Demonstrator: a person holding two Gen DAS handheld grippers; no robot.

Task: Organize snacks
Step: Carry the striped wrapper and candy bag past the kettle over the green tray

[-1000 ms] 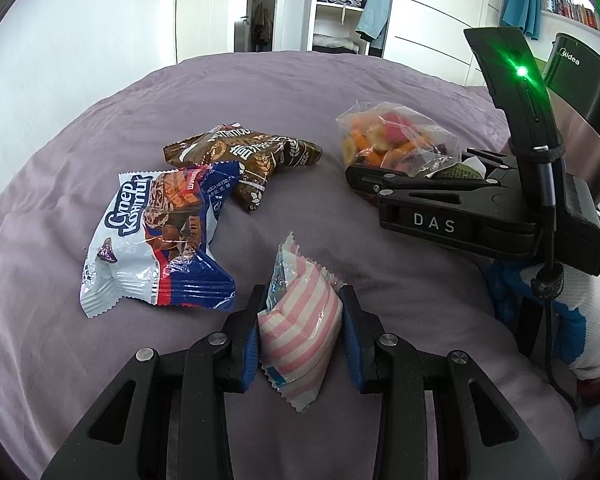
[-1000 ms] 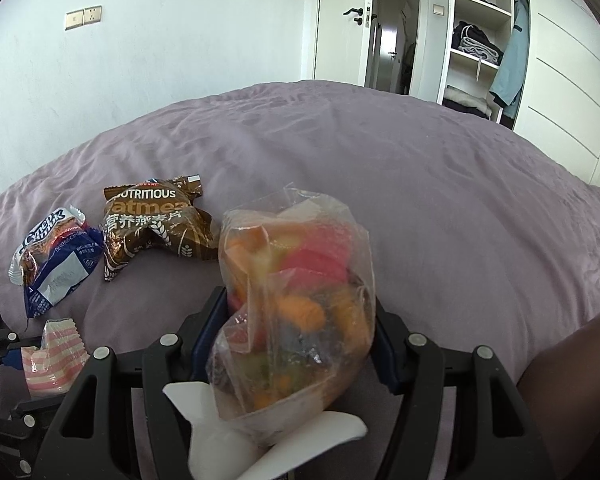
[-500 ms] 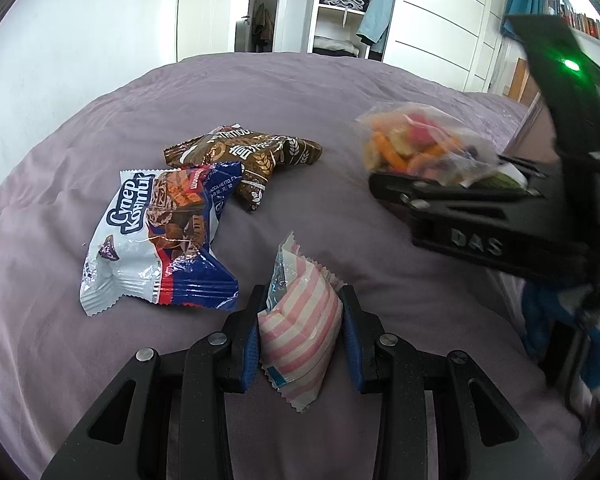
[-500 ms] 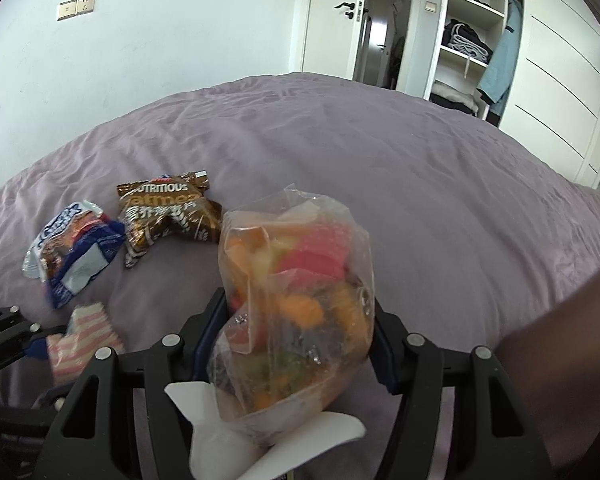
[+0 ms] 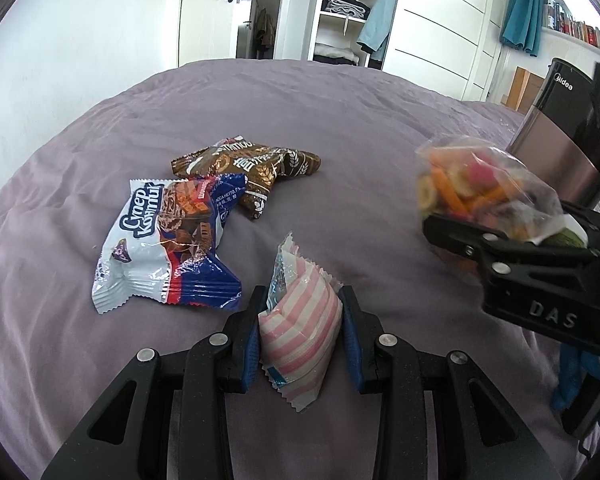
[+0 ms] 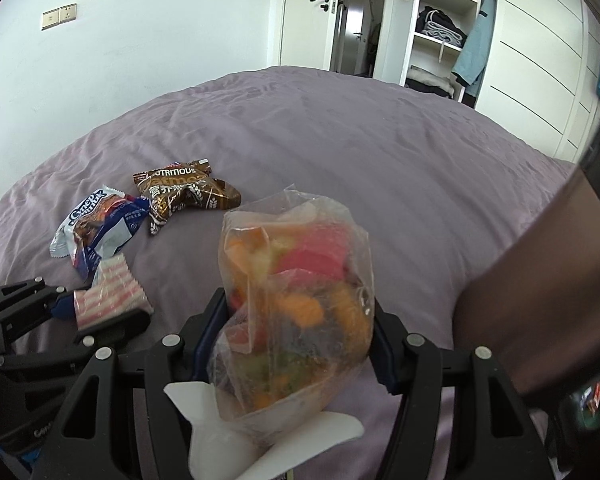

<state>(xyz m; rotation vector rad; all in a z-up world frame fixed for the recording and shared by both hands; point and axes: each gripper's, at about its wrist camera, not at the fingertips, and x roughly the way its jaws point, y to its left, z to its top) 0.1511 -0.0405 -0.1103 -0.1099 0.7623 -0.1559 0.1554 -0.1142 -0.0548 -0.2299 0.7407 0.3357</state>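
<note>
Pinching a pink-striped packet [image 5: 300, 328] between its blue pads, the left gripper [image 5: 300, 336] fills the lower middle of the left wrist view; the packet stands upright in the jaws, its crimped top edge pointing up the frame. In the right wrist view the same packet [image 6: 108, 300] and gripper [image 6: 100, 312] show at lower left.

The right gripper [image 6: 296, 332] holds a clear bag [image 6: 296, 312] of orange, red and green pieces, its fingers spread wide and pressing on the bag's two sides. The bag sits upright in the lower middle of that frame, with a white tab [image 6: 260, 440] sticking out below it. In the left wrist view this bag [image 5: 484, 192] and gripper [image 5: 500, 248] are at the right edge, held above the bed [image 5: 340, 120] and slightly blurred.

Two snacks lie loose on the purple bed. A blue-and-white wrapper [image 5: 168, 240] lies left of centre in the left wrist view, just beside the striped packet. A brown oatmeal pack [image 5: 252, 168] lies above it, with the blue wrapper's upper corner overlapping it. Both show at left in the right wrist view: wrapper [image 6: 100, 232], pack [image 6: 184, 196].

A dark appliance [image 5: 556, 128] stands at the right edge of the left view. An open wardrobe [image 6: 440, 24] is at upper right of the right wrist view.
</note>
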